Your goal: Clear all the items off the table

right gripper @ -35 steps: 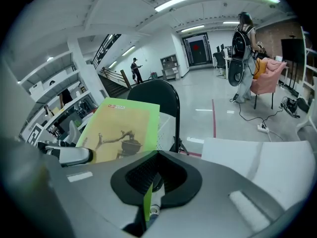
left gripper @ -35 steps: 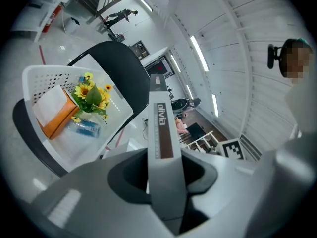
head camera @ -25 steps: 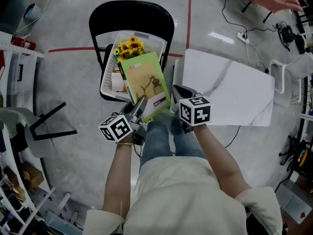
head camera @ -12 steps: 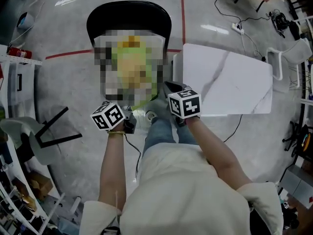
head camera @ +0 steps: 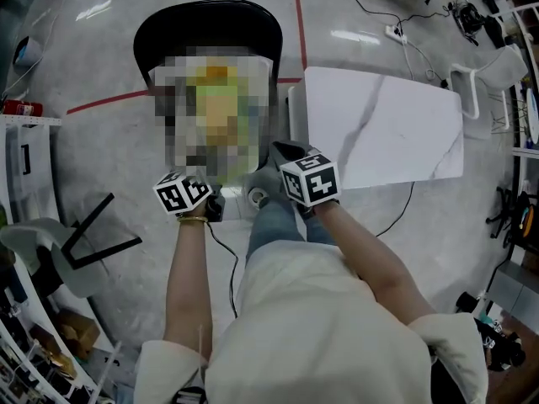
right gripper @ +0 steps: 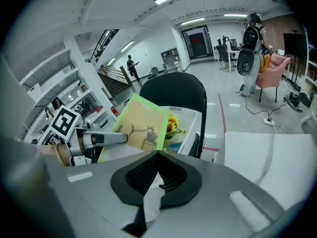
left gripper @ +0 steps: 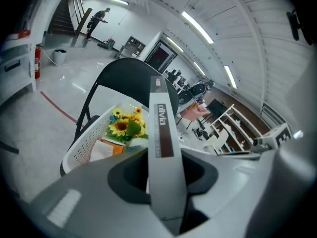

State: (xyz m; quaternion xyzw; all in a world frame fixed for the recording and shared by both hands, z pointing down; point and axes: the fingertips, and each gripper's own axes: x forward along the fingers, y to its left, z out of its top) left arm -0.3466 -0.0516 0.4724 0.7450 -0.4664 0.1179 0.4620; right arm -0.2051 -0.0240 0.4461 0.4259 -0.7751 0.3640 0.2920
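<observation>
My left gripper is shut on a green book, which stands on edge between the jaws with its brown-banded spine toward the camera. In the right gripper view the book's green cover tilts over a white basket of sunflowers, with a left finger on its lower edge. The basket sits on a black folding chair. My right gripper is shut with nothing in it, just right of the basket. In the head view a blurred patch hides book and basket.
The white marble-patterned table stands right of the chair, its top bare. Cables and a power strip lie on the floor beyond it. Another chair is at the left, shelving along the left edge. A red floor line runs behind.
Both grippers sit a little further left and up in the head view. The left one keeps its hold on the book over the basket; the right stays shut.
</observation>
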